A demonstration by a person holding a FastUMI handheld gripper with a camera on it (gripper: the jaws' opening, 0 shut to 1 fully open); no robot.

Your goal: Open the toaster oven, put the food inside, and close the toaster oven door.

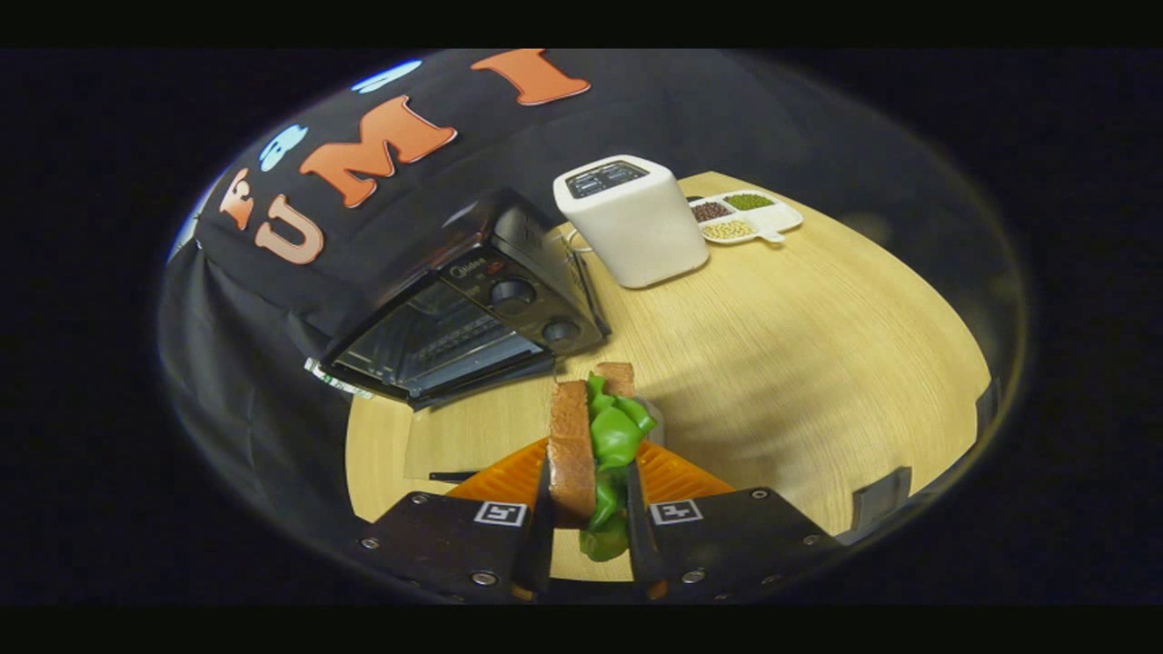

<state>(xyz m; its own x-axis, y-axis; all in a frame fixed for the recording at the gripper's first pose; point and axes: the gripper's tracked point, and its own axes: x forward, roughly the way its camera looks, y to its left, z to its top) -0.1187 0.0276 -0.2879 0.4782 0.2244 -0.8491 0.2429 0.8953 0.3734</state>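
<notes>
The gripper is clamped on the sandwich, both fingers pressing its bread faces, probably so the lettuce stays in. The oven lies beyond the sandwich, door seemingly open, ready for loading.

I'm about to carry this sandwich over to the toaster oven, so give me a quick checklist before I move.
1. Grip: fingers press both sides of the sandwich - ok.
2. Sandwich held together, lettuce still between the bread - ok.
3. Toaster oven door looks open, lowered toward the table - ok.
4. Rack inside free of other food - cannot tell.
5. Path from the fingers to the oven mouth - ok.
6. White toaster and bean dish stand beyond the oven, off the path - ok.
</notes>
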